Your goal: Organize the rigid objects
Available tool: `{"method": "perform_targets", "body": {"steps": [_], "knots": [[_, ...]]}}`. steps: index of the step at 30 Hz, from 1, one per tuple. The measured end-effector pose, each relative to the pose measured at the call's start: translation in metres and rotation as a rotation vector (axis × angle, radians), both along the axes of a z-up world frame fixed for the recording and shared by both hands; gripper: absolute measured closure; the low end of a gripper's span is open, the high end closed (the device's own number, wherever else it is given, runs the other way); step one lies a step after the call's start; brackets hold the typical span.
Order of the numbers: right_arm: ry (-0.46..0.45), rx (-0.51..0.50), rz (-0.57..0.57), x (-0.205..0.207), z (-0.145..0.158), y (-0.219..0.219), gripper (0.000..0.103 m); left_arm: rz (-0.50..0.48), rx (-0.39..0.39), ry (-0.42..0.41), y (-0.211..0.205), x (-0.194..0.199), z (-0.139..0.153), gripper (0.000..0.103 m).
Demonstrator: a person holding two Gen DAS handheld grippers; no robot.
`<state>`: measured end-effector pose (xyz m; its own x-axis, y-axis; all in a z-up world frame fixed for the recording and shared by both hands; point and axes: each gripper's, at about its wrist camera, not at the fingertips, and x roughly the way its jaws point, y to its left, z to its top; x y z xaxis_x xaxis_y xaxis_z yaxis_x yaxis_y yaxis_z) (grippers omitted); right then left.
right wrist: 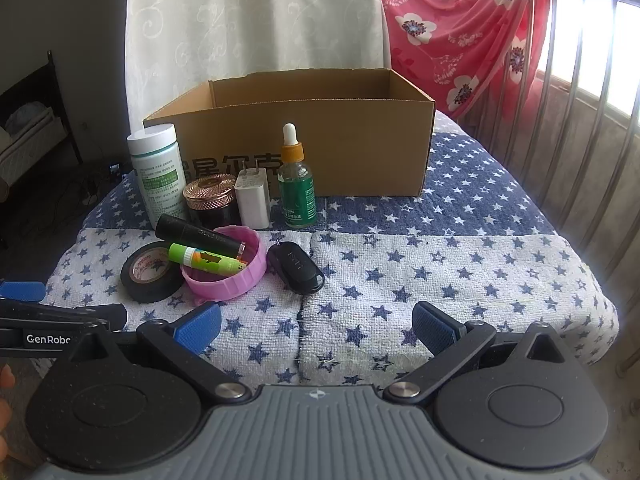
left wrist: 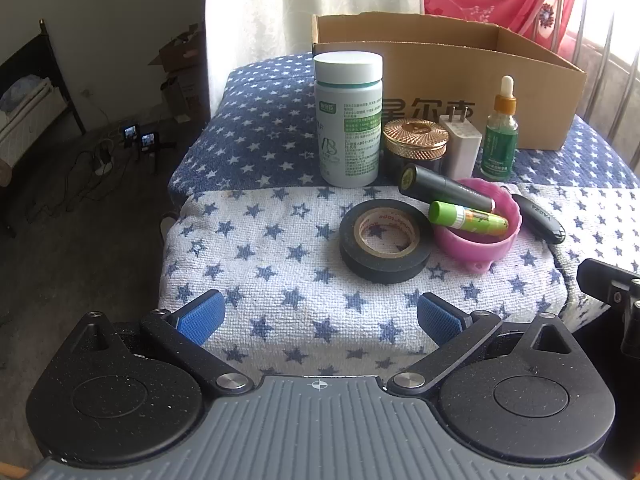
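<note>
Two near, forward-facing wrist views sharing the cardboard box [left wrist: 460, 92].

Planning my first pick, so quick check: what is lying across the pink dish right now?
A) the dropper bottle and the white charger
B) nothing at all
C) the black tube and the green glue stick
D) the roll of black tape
C: the black tube and the green glue stick both lie across the pink dish, while the black tape lies on the cloth just beside it.
</note>
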<state>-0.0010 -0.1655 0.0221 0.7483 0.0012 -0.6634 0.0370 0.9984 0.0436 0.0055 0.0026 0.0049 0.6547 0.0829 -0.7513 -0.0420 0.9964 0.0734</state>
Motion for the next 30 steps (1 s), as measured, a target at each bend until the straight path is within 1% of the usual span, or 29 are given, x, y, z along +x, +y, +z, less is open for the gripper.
{"method": "perform_targets", "body": {"steps": [10,16,22,25,30], "knots": [[-0.005,0.009,0.001,0.002,0.000,-0.002,0.000,0.000,0.005,0.002,-0.002,0.002,-0.002,0.000],[-0.023,0.054,-0.001,0.004,-0.004,-0.008,0.000,-0.021,0.013,-0.011,-0.004,0.004,-0.006,0.000],[-0.051,0.090,-0.021,0.007,-0.013,-0.021,0.000,-0.105,0.001,-0.078,-0.013,0.004,-0.006,0.000],[-0.092,0.114,-0.024,0.007,-0.014,-0.030,0.000,-0.159,-0.010,-0.118,-0.019,0.004,-0.003,0.000],[-0.163,0.151,-0.008,0.010,-0.013,-0.040,0.001,-0.236,-0.053,-0.169,-0.026,0.006,0.001,0.001]]}}
